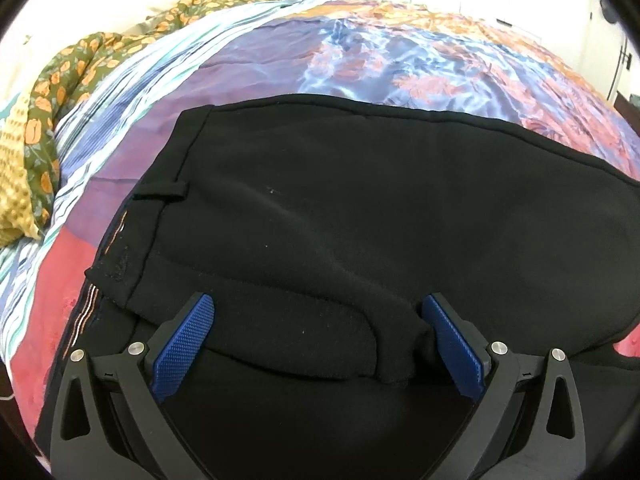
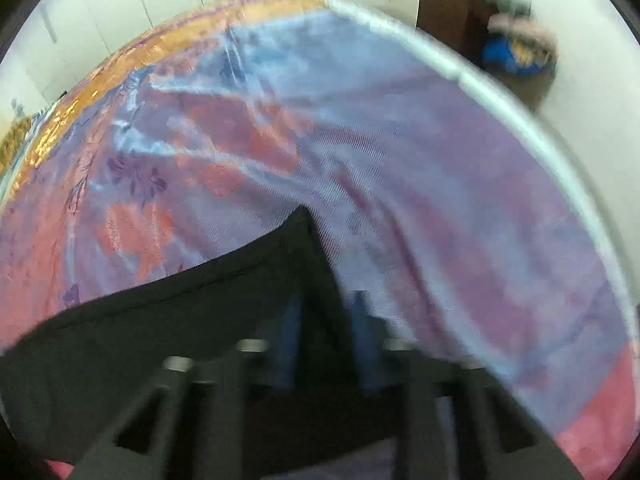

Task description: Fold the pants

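Note:
Black pants (image 1: 360,220) lie folded over on a shiny purple, blue and orange bedspread (image 1: 280,60), the waistband with its belt loop at the left. My left gripper (image 1: 316,300) stands open just above the near edge of the pants, and a raised fold of the cloth sits between its blue pads (image 1: 184,344). The right wrist view is blurred. There my right gripper (image 2: 326,320) is shut on a pointed corner of the pants (image 2: 160,340), which rises above the bedspread (image 2: 360,140).
A green and orange flowered blanket (image 1: 80,60) and a yellow cloth (image 1: 16,184) are bunched at the bed's far left. The bed's edge (image 2: 520,112) runs down the right, with floor, dark brown furniture (image 2: 448,12) and a blue bundle (image 2: 504,56) beyond. White cupboards stand behind.

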`<action>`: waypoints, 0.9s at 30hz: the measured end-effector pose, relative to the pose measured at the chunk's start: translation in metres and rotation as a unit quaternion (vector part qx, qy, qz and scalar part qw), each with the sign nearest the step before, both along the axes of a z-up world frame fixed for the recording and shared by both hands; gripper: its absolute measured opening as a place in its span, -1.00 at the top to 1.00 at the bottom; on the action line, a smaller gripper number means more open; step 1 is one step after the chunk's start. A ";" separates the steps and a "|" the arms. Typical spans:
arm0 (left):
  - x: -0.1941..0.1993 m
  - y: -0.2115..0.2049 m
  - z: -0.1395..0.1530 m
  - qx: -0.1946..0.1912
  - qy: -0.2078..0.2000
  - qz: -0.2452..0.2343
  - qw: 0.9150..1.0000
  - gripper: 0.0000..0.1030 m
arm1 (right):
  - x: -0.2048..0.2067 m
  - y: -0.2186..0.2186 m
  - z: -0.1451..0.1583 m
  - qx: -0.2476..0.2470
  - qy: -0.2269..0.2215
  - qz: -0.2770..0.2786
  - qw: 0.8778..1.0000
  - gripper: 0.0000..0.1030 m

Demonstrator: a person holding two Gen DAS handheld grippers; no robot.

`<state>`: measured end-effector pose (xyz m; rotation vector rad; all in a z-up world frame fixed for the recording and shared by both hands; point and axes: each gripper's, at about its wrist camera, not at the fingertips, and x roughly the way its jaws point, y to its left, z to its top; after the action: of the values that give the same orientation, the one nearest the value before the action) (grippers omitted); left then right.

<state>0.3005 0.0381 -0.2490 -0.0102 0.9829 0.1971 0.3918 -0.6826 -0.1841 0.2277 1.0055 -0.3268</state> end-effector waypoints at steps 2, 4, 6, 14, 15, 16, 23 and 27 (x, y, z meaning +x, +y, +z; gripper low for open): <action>0.000 0.001 0.004 -0.003 0.005 0.002 1.000 -0.99 | -0.029 0.020 0.036 -0.016 -0.047 0.043 0.998 0.86; -0.001 0.002 0.009 -0.008 0.012 0.004 1.000 -0.99 | -0.065 0.039 0.068 -0.035 -0.085 0.081 0.992 0.86; -0.008 0.004 0.019 -0.019 0.017 0.005 1.000 -0.99 | -0.114 0.054 0.098 -0.043 -0.120 0.107 0.986 0.86; -0.079 0.014 0.060 -0.025 -0.004 -0.043 0.999 -0.99 | -0.280 0.074 0.089 -0.034 -0.093 0.107 0.989 0.86; -0.086 0.014 0.061 -0.024 -0.002 -0.049 0.999 -0.99 | -0.292 0.072 0.077 -0.031 -0.078 0.099 0.992 0.86; -0.095 0.017 0.062 -0.024 0.000 -0.055 0.998 -0.99 | -0.297 0.067 0.061 -0.026 -0.058 0.091 0.994 0.86; -0.135 0.042 0.065 -0.054 0.003 -0.039 0.998 -0.99 | -0.346 0.066 0.020 -0.040 0.019 0.018 0.999 -0.13; -0.152 0.052 0.064 -0.061 0.001 -0.027 0.998 -0.99 | -0.369 0.072 0.055 -0.048 -0.009 -0.014 0.999 -0.18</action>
<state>0.1481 0.0902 -0.1846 -0.0952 0.9954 0.0864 0.0224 -0.6109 -0.1292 0.1582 0.9677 -0.3969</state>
